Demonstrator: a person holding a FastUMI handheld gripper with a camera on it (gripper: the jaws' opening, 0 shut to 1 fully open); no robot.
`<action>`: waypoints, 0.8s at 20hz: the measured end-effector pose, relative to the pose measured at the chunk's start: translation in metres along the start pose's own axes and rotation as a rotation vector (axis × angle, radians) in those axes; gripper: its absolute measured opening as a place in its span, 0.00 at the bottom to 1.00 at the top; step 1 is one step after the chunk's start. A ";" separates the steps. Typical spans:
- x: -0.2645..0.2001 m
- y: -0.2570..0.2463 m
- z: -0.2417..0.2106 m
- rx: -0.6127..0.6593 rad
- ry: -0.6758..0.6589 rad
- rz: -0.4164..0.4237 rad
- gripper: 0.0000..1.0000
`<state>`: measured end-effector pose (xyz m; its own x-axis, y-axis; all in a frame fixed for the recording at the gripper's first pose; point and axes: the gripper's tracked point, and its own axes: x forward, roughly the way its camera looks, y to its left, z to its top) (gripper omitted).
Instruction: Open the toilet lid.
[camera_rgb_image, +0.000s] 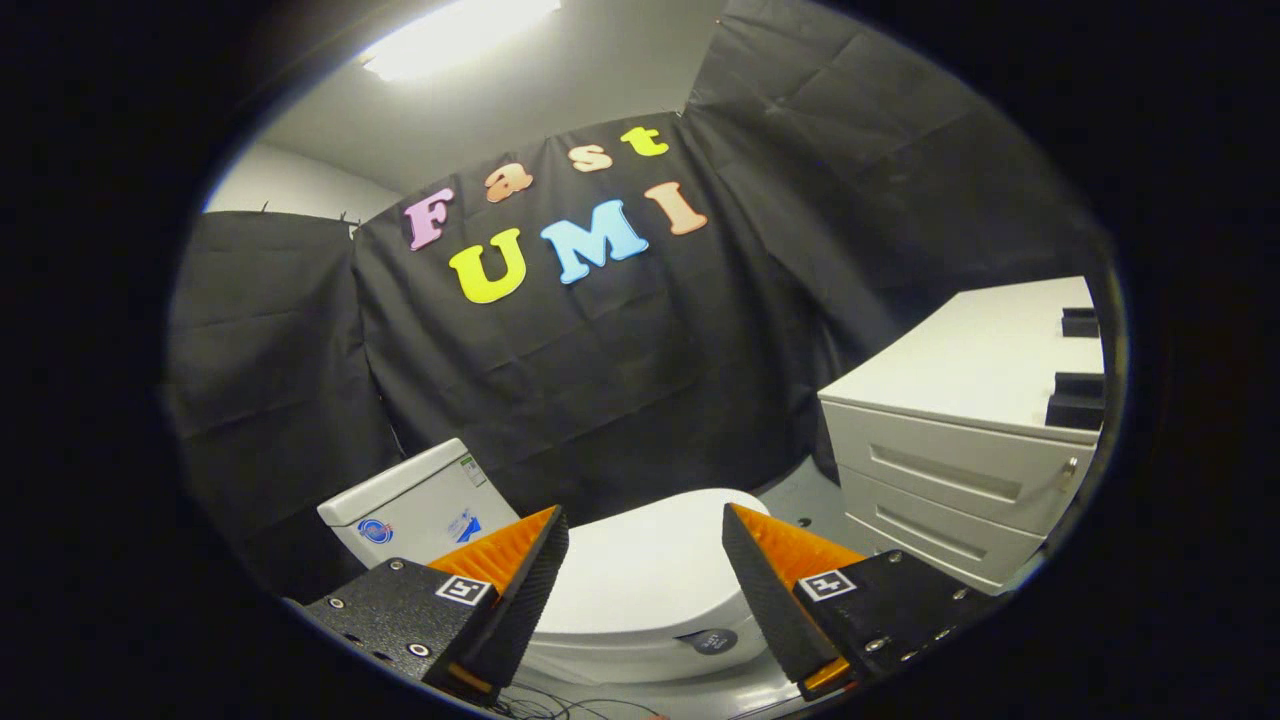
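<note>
Jaws stand wide on the gripper (645, 520), likely spread to straddle the closed toilet lid (640, 575) lying between and just beyond them; cistern (415, 505) at ten o'clock, drawer cabinet (960, 440) at two.

Toilet lid (640, 575): white, smooth, oval, closed flat on the bowl, seen from above and in front. Lies beyond and between the two fingers of the gripper (645, 560), whose jaws stand wide apart and touch nothing. Front rim carries a small dark round sticker. White cistern (415, 510) stands at its rear, left.
</note>
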<state>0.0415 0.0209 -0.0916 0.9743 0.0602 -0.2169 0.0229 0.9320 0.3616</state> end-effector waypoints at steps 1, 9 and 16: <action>0.002 -0.001 -0.007 0.018 0.019 0.002 0.95; 0.019 -0.025 -0.069 0.203 0.171 -0.017 0.95; 0.029 -0.041 -0.114 0.309 0.268 -0.041 0.95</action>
<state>0.0437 0.0254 -0.2155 0.8794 0.1545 -0.4504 0.1660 0.7871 0.5941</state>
